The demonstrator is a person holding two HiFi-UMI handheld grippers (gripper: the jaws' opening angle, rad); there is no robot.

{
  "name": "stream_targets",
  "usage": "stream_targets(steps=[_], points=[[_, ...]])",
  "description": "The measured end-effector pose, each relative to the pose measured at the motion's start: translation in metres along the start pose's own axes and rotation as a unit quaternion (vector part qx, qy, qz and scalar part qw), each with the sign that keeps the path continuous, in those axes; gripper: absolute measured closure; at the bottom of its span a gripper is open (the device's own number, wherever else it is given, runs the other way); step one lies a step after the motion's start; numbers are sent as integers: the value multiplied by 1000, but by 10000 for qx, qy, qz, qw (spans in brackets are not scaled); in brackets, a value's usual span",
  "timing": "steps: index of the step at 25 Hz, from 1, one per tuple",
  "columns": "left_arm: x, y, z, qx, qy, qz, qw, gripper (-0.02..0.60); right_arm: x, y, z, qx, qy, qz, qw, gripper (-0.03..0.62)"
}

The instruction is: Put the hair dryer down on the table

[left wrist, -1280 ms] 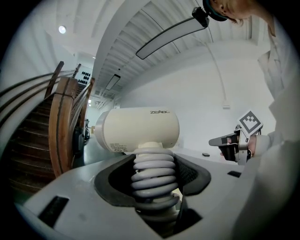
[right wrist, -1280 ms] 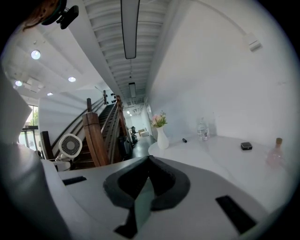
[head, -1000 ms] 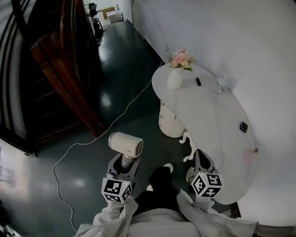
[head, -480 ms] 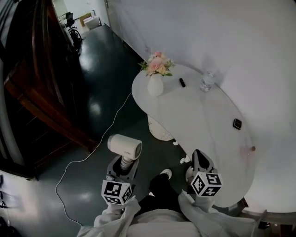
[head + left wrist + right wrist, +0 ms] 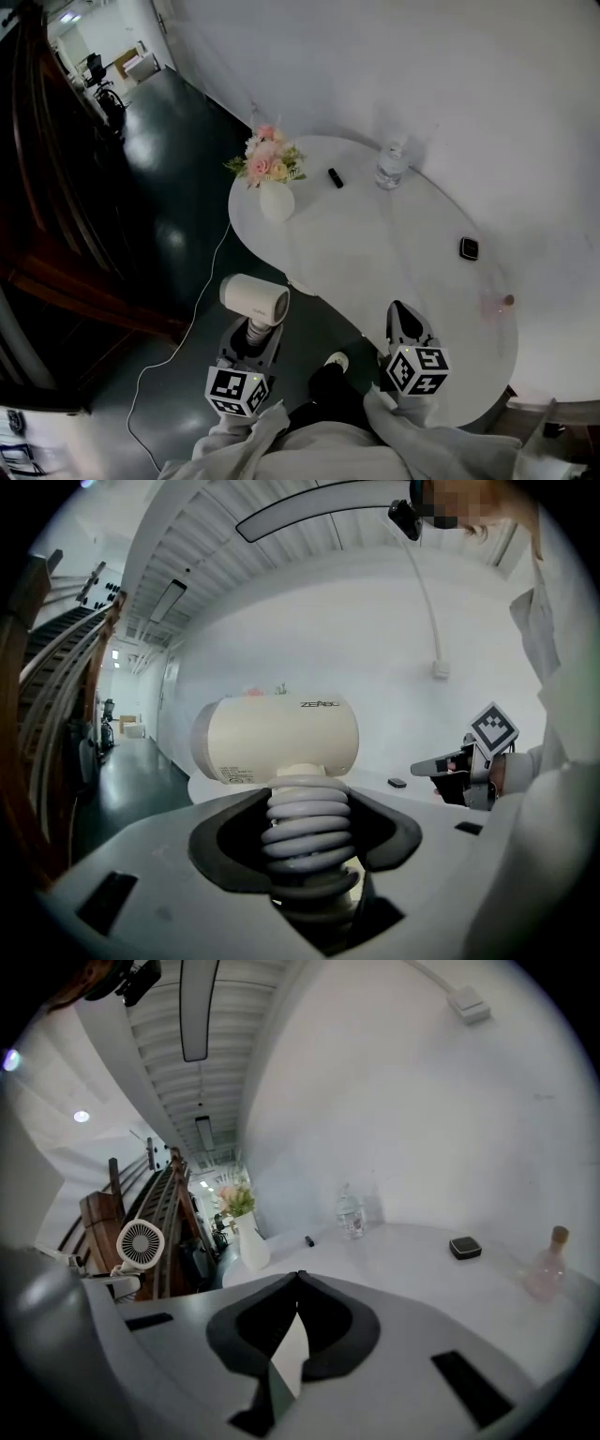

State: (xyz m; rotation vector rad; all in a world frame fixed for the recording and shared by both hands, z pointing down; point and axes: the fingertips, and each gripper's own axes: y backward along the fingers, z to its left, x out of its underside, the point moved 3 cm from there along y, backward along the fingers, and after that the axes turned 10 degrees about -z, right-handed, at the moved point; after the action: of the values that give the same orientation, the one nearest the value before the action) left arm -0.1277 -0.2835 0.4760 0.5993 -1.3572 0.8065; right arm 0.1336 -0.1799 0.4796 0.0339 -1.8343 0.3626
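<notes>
left gripper (image 5: 251,335) clamps the ribbed handle of the hair dryer (image 5: 255,298), body upright, held over the floor just beside the table (image 5: 375,262). right gripper (image 5: 404,323) is pinched shut on nothing, at the near rim. i'd carry the dryer right over the bare top, well clear of the vase (image 5: 276,201), lower it until the body rests, then open.

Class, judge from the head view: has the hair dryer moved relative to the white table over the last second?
Yes. The hair dryer, gripped in the left gripper, is now closer to the table edge and the vase.
</notes>
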Motion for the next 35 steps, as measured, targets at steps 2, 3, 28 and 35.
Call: stream_targets(steps=[2, 3, 28, 35], points=[[0, -18, 1, 119, -16, 42, 9999, 351, -3, -9, -11, 130, -42, -24, 9999, 545], [0, -27, 2, 174, -23, 64, 9998, 351, -5, -13, -15, 179, -59, -42, 9998, 545], [12, -178, -68, 1840, -151, 407, 9820, 351, -18, 4, -99, 1393, -390, -471, 9884, 545], [23, -205, -89, 2303, -329, 670, 9703, 351, -10, 19, -115, 1798, -559, -473, 9810, 545]])
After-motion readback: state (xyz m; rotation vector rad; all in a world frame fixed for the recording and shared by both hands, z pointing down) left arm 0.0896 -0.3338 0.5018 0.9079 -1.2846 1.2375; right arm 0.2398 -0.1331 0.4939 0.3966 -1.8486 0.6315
